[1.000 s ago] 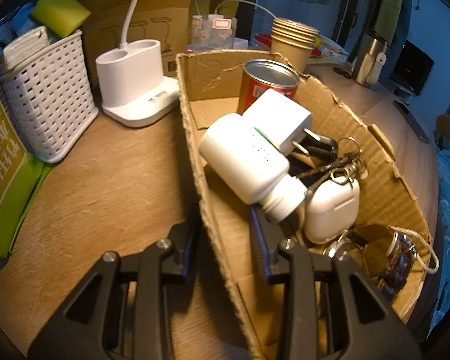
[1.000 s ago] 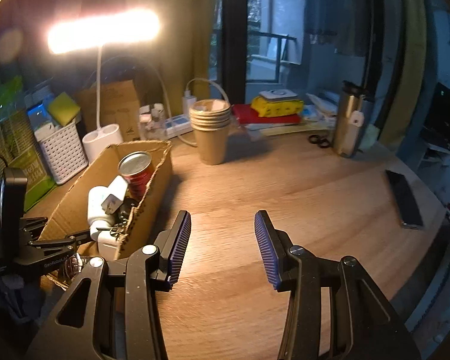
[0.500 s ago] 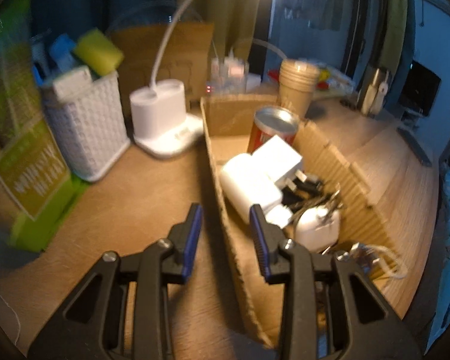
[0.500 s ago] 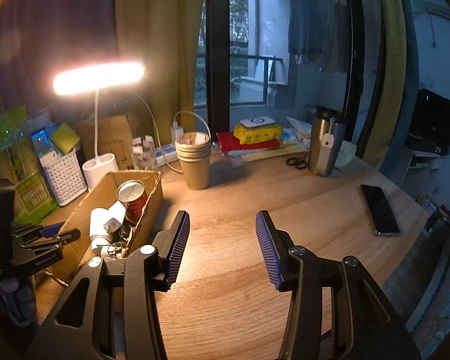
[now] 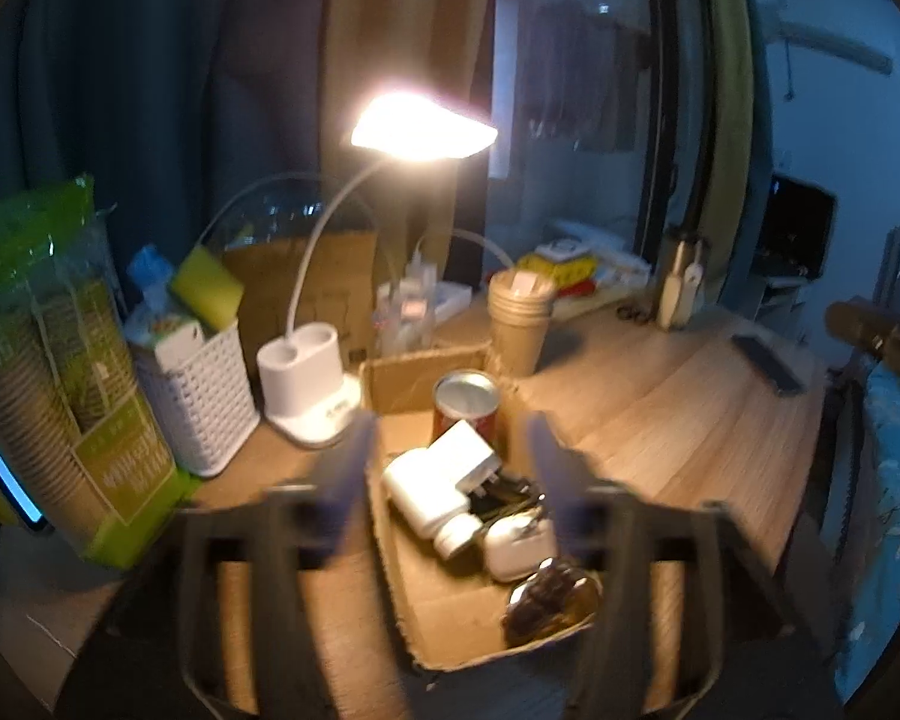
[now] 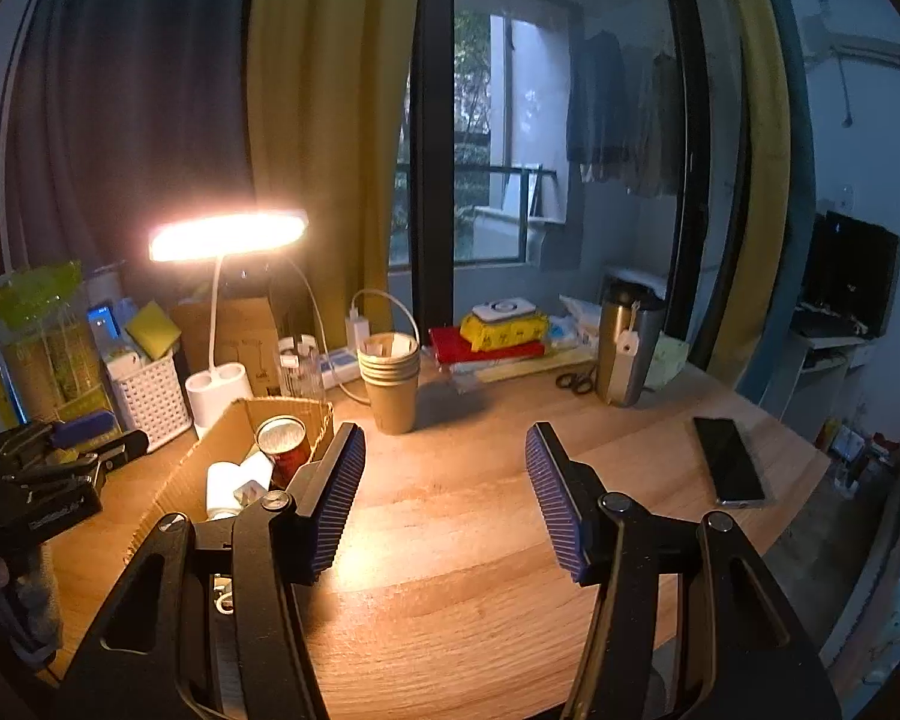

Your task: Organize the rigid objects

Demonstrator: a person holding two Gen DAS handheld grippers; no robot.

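A cardboard box (image 5: 426, 363) lies on the wooden desk and holds a red can (image 5: 465, 402), a white plug adapter (image 5: 465, 459), a white bottle (image 5: 420, 495), a white earbud case (image 5: 519, 543) and dark keys (image 5: 546, 594). My left gripper (image 5: 450, 468) hovers above the box, blurred; its jaws are opening with nothing between them. In the right wrist view the box (image 6: 180, 480) and the can (image 6: 283, 444) sit at the left. My right gripper (image 6: 447, 501) stands open over bare desk, holding nothing.
A lit desk lamp (image 6: 219, 387) and a white basket (image 5: 198, 396) stand behind the box, with a green package (image 5: 60, 360) at the far left. Stacked paper cups (image 6: 390, 384), scissors (image 6: 576, 382), a steel tumbler (image 6: 627, 348) and a phone (image 6: 729, 459) lie to the right.
My left gripper has lifted back from the box's left wall, and its nearly shut jaws have spread apart. My right gripper has risen and tilted up, with its jaws a little wider.
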